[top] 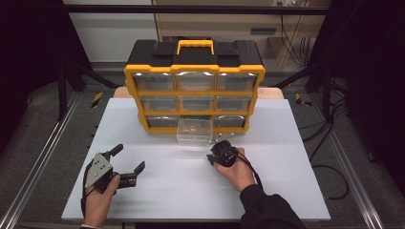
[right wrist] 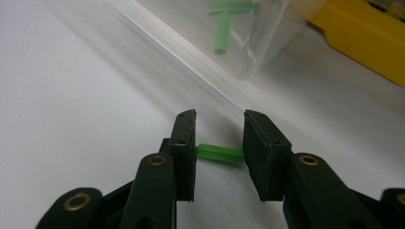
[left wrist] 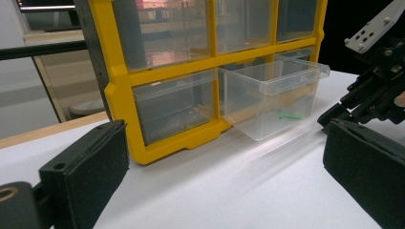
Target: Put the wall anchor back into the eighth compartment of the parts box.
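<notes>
High view: a yellow-and-black drawer cabinet (top: 194, 86) is seen standing at the far side of the white tabletop (top: 191, 191), with its bottom middle clear drawer (top: 194, 131) pulled out toward the person. The right gripper (top: 218, 153) is held just in front of that drawer's right corner, tipped down to the tabletop, cable trailing back over the hand. The left gripper (top: 128, 159) is held well apart at the near left, low over the tabletop, its fingers (top: 116, 150) spread wide with nothing between them. Right gripper view: a short ribbed green peg (right wrist: 220, 153) is seen lying crosswise between the two black fingers (right wrist: 184, 148), each end touching a pad; the fingers are closed onto it at its ends. The peg is at the tabletop surface, just in front of the drawer's clear wall (right wrist: 248, 52); whether it is lifted off the surface cannot be told. More green pegs (right wrist: 224, 24) are seen through the wall, lying on the drawer floor. Left gripper view: the pulled-out drawer (left wrist: 272, 98) is seen beside the cabinet's yellow frame (left wrist: 119, 95), one green piece (left wrist: 289, 115) visible inside near its front, and the right gripper (left wrist: 363, 100) shows just beyond the drawer at the right edge. The left fingers (left wrist: 86, 171) stand far apart at both lower corners, bare tabletop between them.
</notes>
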{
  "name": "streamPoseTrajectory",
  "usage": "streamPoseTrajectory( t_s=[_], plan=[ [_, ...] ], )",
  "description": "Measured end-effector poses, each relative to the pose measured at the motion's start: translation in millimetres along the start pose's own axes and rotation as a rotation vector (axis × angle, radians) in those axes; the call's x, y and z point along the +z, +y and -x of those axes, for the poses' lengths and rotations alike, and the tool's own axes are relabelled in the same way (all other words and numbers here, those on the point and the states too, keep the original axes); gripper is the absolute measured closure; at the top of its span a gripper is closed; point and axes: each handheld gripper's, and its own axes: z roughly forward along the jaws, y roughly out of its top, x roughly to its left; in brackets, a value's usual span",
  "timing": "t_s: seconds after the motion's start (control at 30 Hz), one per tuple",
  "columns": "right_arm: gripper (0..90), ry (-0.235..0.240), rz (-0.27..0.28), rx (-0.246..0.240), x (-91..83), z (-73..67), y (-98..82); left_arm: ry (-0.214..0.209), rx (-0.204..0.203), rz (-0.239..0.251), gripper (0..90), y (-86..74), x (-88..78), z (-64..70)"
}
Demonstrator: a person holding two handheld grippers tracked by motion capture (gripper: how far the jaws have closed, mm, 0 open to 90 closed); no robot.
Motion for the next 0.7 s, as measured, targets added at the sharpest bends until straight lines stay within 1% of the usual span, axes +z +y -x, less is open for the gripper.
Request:
streamPoseTrajectory(
  t_s=[0.03,0.07,0.1,0.13,0.17,0.2,0.23,0.27,0.3,0.37,0.43,0.5,0.57,0.7],
  plan=[
    [65.7,0.007,-0.004,0.042,-2.2,-2.4,0.9,0.000,-0.001,0.000,1.0,-0.1,0.0,0.0],
    [65.7,0.010,-0.002,0.035,-3.6,-1.3,0.9,0.000,-0.001,0.000,1.0,-0.1,0.0,0.3],
    [65.8,0.001,-0.001,0.033,-5.3,-0.1,0.8,-0.001,-0.001,0.001,1.0,0.0,0.0,0.5],
    [65.7,-0.002,0.009,0.004,-5.9,2.5,0.0,-0.002,0.000,0.001,1.0,0.3,0.0,0.9],
    [65.7,-0.016,0.014,-0.011,-7.4,4.9,-0.8,-0.002,0.001,0.002,1.0,0.3,0.0,1.0],
    [65.7,-0.004,0.016,0.010,-9.3,4.0,-0.6,-0.003,0.001,0.001,1.0,0.3,0.0,1.0],
    [65.7,-0.002,0.017,0.016,-10.4,4.3,-0.7,-0.003,0.002,0.000,1.0,0.2,0.1,0.8],
    [65.8,-0.012,0.019,-0.001,-11.6,6.8,-1.5,-0.002,0.001,0.001,1.0,0.1,0.2,0.5],
    [65.8,-0.002,0.024,0.001,-13.1,7.8,-2.0,-0.001,0.000,0.000,1.0,0.0,0.1,0.2],
    [65.8,-0.020,0.022,-0.003,-14.9,10.9,-3.0,-0.001,0.000,-0.001,1.0,-0.2,0.3,0.3],
    [65.8,-0.010,0.033,0.009,-17.2,12.3,-3.4,-0.002,0.002,-0.001,1.0,0.0,0.1,0.8],
    [65.8,-0.017,0.043,-0.012,-18.8,14.3,-3.8,-0.003,0.001,0.001,1.0,0.1,0.1,1.1],
    [65.8,-0.013,0.045,-0.006,-20.8,14.4,-4.5,-0.004,0.001,-0.001,1.0,-0.1,0.7,1.1],
    [65.8,-0.019,0.057,-0.021,-23.5,16.9,-5.2,-0.004,0.002,-0.001,1.0,0.0,0.4,1.1]
  ],
)
